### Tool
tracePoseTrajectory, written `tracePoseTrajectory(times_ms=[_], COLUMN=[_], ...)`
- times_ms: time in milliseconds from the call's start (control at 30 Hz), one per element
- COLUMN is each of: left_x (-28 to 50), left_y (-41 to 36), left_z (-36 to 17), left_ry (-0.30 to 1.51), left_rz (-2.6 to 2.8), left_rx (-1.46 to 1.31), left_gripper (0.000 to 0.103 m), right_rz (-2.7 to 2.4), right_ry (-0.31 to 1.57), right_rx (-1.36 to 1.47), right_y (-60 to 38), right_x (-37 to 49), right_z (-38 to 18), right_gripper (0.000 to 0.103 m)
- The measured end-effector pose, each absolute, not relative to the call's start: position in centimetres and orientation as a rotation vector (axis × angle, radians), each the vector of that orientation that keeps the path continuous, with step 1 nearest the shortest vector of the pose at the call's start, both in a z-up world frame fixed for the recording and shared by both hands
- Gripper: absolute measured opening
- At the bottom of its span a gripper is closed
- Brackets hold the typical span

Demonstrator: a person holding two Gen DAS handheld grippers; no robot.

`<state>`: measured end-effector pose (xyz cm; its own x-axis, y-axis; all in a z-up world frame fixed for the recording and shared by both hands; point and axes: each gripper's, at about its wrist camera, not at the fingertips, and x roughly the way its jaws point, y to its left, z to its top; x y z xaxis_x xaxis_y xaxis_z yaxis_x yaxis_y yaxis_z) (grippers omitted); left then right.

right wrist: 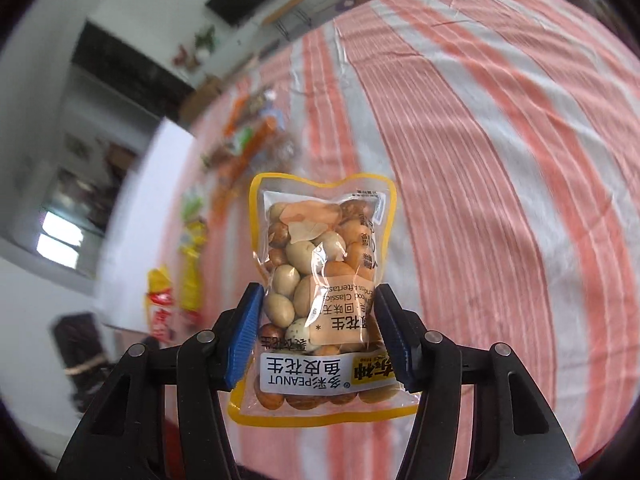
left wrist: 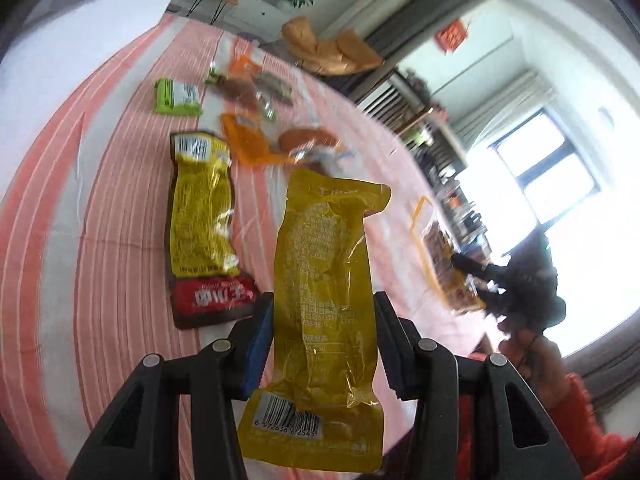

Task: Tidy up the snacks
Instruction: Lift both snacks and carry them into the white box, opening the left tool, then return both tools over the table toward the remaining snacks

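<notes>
Peanuts [right wrist: 316, 272] inside clear yellow-edged packet [right wrist: 256, 216]

Yellow pouch [left wrist: 320, 300] and peanut pack [right wrist: 320, 288], both lifted upright

My left wrist camera looks forward and down along its jaws, tight on the yellow packet [left wrist: 320, 320] between them, with the striped cloth [left wrist: 100, 200] spreading beyond toward a bright window [left wrist: 548, 168]. My right wrist camera tilts down the same way, very near the peanut bag [right wrist: 320, 280] filling its centre. Both views share that striped cloth and the scattered snack pile [left wrist: 256, 100] [right wrist: 248, 136], seen from opposite sides.
</notes>
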<state>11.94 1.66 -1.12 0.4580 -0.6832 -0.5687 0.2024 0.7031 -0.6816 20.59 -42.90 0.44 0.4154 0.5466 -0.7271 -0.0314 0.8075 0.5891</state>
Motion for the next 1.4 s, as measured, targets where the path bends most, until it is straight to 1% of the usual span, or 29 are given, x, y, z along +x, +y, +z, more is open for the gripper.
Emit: tracePoseTrajectory(times_ms=[167, 333, 500, 633, 700, 767, 800, 833, 900, 1000, 1133, 1267, 1300, 1333, 1400], left_x=[11.8, 11.9, 12.9, 13.6, 14.0, 14.2, 14.0, 13.9, 13.1, 12.8, 11.3, 9.2, 8.9, 8.3, 7.1], left_y=[4.4, 10.8, 19.7, 25.3, 27.2, 28.9, 29.5, 29.7, 29.8, 28.2, 24.0, 18.0, 15.5, 14.8, 11.0], left_z=[1.6, 6.1, 8.2, 7.6, 6.6, 5.5, 5.2, 4.7, 4.4, 4.4, 5.6, 7.6, 7.9, 8.2, 7.2], left_ry=[0.871, 0.771, 0.746, 0.743, 0.759, 0.769, 0.775, 0.773, 0.727, 0.711, 0.691, 0.675, 0.676, 0.68, 0.712], left_rz=[-0.599, -0.521, -0.262, -0.077, 0.015, 0.113, 0.141, 0.158, 0.178, 0.161, 0.08, -0.11, -0.188, -0.226, -0.329], left_rx=[-0.674, -0.689, -0.622, -0.605, -0.601, -0.603, -0.617, -0.628, -0.648, -0.597, -0.522, -0.45, -0.425, -0.411, -0.375], left_gripper=[0.047, 0.047, 0.047, 0.048, 0.048, 0.062, 0.083, 0.096, 0.1, 0.101, 0.101, 0.101, 0.101, 0.101, 0.102], right_rz=[0.49, 0.654, 0.841, 0.995, 1.038, 1.049, 1.035, 1.017, 0.993, 0.988, 0.912, 0.666, 0.598, 0.55, 0.423], right_ry=[1.06, 1.045, 1.022, 1.0, 1.004, 1.001, 0.991, 0.98, 0.956, 0.934, 0.876, 0.836, 0.835, 0.837, 0.857], right_rx=[0.602, 0.582, 0.524, 0.442, 0.41, 0.351, 0.31, 0.287, 0.247, 0.256, 0.16, 0.01, -0.023, -0.044, -0.089], right_y=[-41.3, -35.2, -24.3, -12.1, -7.2, -1.8, 0.6, 1.7, 3.8, 3.3, -1.8, -12.4, -15.3, -17.4, -22.9], right_x=[20.6, 22.8, 25.6, 27.4, 27.9, 28.1, 28.2, 28.2, 28.1, 27.5, 26.6, 25.2, 24.8, 24.4, 23.5], right_z=[2.8, 6.1, 9.7, 12.3, 12.3, 11.8, 11.3, 11.0, 10.3, 9.7, 8.8, 5.0, 3.8, 3.0, 0.8], right_gripper=[0.059, 0.059, 0.059, 0.059, 0.059, 0.061, 0.066, 0.074, 0.081, 0.081, 0.081, 0.081, 0.081, 0.081, 0.081])
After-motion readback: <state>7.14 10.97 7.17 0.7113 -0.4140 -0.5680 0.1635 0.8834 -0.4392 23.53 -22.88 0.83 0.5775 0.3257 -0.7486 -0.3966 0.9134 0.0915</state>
